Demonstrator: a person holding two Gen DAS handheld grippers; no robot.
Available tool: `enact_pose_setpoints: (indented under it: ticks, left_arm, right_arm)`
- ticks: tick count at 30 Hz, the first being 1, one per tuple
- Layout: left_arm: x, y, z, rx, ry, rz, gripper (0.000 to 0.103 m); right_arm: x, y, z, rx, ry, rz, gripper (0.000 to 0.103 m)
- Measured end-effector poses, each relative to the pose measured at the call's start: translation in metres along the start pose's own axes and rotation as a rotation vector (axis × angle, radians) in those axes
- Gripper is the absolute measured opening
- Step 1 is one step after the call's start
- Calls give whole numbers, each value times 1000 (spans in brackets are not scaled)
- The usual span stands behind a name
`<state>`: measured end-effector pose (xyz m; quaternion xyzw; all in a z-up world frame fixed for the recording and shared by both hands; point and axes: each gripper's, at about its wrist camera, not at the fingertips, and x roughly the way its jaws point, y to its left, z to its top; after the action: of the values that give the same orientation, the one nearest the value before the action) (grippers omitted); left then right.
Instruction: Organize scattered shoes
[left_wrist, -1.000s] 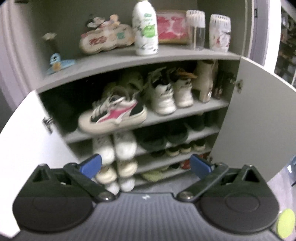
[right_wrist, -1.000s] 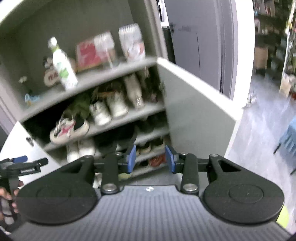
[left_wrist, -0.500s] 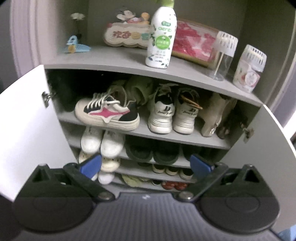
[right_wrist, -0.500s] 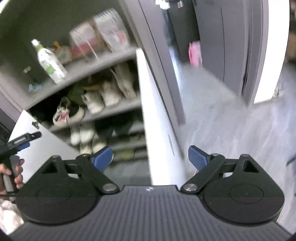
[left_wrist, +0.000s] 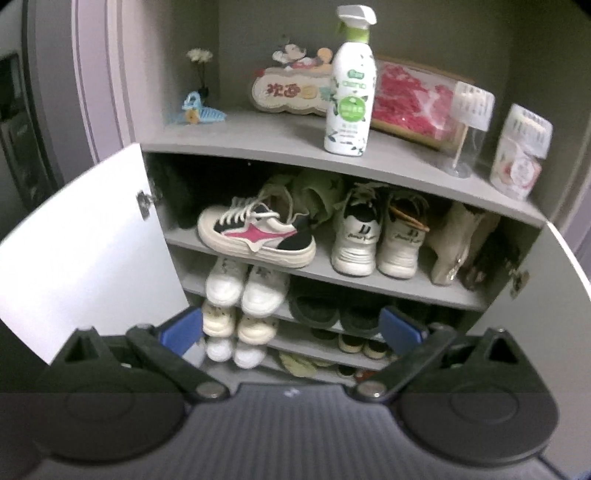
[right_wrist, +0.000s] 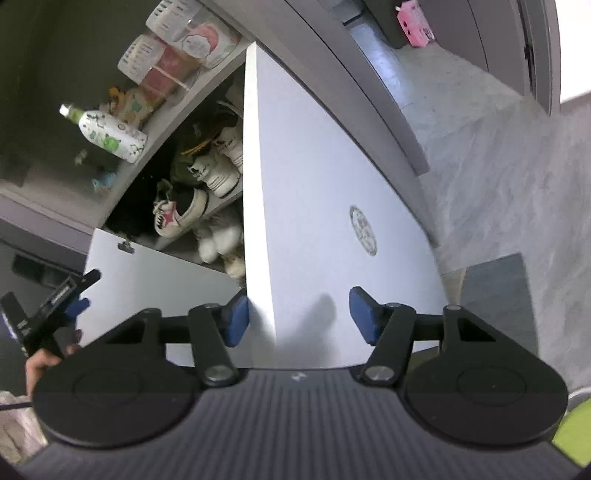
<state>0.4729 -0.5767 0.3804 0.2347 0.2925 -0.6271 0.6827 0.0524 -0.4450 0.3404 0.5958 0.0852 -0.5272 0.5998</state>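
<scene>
Since half a second ago the right gripper (right_wrist: 299, 319) has swung in on the right door (right_wrist: 332, 221), whose front edge now stands between its spread fingers, the left pad (right_wrist: 236, 319) touching or nearly touching that edge; nothing is clamped. The left gripper (left_wrist: 291, 330) has drawn a little closer to the cabinet (left_wrist: 369, 162) and is likewise released, holding nothing. The left door (left_wrist: 85, 251) is swung wide. On the top shelf a spray bottle (left_wrist: 349, 92) stands near the front edge. On the shelf below, a pink-striped sneaker (left_wrist: 256, 236) lies sideways along the front edge at the left end, partly blocking the shoes behind it, with a white pair (left_wrist: 376, 240) beside it.
</scene>
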Motion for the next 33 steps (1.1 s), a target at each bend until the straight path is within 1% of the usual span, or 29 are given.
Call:
enact_pose_setpoints:
  ticks: [1, 2, 6, 8, 11, 13, 15, 17, 20, 21, 26, 27, 29, 30, 32, 33]
  left_arm:
    - [2, -3, 2, -7, 5, -7, 103]
    - [5, -8, 4, 9, 4, -13, 103]
    - [9, -17, 9, 64, -6, -25, 103]
    - [12, -12, 9, 73, -3, -34, 103]
    - [15, -4, 10, 85, 3, -47, 103]
    - [20, 2, 11, 83, 23, -44, 103]
    - [27, 13, 17, 79, 40, -57, 103]
    - [35, 25, 24, 81, 48, -76, 103]
    - [49, 44, 40, 106, 15, -107, 103]
    - [59, 55, 49, 120, 2, -120, 103]
    - [92, 122, 92, 80, 16, -132, 103]
    - [98, 136, 100, 72, 19, -135, 103]
    - [111, 163, 117, 58, 24, -138, 103]
    - [117, 174, 122, 56, 27, -131, 103]
    - [128, 203, 137, 58, 33, -127, 103]
    - [130, 212, 142, 56, 28, -126, 103]
  right_arm:
    - [4, -1, -3, 16, 8, 12, 54]
    - [5, 1, -5, 17, 3, 12, 54]
    - [11, 6, -2, -20, 40, 43, 55]
    - [14, 6, 2, -22, 66, 67, 56]
    - [23, 11, 6, 9, 106, 93, 58]
    - [29, 14, 6, 32, 125, 105, 60]
    - [40, 19, 5, 77, 142, 116, 62]
    - [57, 34, 5, 115, 159, 122, 63]
    - [77, 54, -2, 147, 153, 132, 65]
    - [85, 62, -5, 165, 142, 135, 66]
    - [124, 97, -33, 352, -18, 151, 73]
    - [128, 101, -35, 362, -34, 150, 74]
    - [145, 123, -42, 399, -96, 141, 74]
    - [150, 127, -43, 411, -113, 143, 74]
    - [167, 144, -48, 467, -185, 166, 73]
    - [170, 145, -51, 495, -211, 191, 70]
